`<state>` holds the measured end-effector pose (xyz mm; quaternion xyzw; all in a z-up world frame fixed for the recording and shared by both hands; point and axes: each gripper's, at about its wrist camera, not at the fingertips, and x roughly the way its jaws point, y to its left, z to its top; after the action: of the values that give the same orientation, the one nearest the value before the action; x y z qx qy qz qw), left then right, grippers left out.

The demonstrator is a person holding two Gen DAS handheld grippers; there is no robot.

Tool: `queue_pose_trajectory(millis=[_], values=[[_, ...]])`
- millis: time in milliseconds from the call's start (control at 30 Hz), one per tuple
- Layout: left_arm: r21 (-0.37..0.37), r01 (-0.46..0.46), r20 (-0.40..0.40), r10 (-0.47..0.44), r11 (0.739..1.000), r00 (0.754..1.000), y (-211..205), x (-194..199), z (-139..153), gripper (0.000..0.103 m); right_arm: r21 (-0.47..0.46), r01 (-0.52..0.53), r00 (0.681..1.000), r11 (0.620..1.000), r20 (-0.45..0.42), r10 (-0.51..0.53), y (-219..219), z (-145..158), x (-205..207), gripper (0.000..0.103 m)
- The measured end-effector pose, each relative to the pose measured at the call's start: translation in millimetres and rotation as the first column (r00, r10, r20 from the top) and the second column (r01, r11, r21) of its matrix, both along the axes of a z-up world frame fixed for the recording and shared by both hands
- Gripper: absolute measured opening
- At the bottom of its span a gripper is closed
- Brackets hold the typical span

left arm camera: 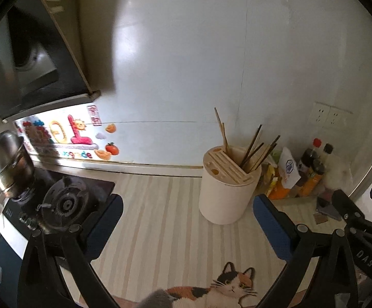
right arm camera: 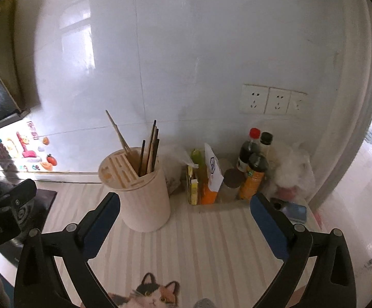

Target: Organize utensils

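holder: chopsticks [right arm camera: 147, 148] upright in the cream holder [right arm camera: 145, 200], ahead of my tongs.
right tongs [right arm camera: 186, 220]: wide, empty, nearer.
left tongs [left arm camera: 188, 228]: wide, empty.

I saw my left gripper [left arm camera: 188, 227] had 2 black plastic arms with flat blue pads. Round grey screws sat on the arms. My right gripper [right arm camera: 185, 225] looked the same: black arms, blue pads, grey screws. White letters were printed on the black side of each one.
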<state>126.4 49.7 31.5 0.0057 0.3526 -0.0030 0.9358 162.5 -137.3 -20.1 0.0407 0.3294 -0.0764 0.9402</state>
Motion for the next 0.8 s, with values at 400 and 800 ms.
queue_pose_trajectory(millis=[400, 800], values=[[0.011, -0.012, 0.032, 0.011, 1.000, 0.999, -10.0, -79.8, 34.5, 0.103, -0.035, -0.019, 0.997, 0.999, 0.075, 0.022, -16.4, 62.5, -94.9, 0.103], [0.006, -0.023, 0.037, 0.023, 1.000, 0.999, -11.7, -121.6, 40.1, 0.103, -0.054, -0.016, 0.990, 0.998, 0.140, 0.024, -13.9, 88.5, -157.2, 0.103]])
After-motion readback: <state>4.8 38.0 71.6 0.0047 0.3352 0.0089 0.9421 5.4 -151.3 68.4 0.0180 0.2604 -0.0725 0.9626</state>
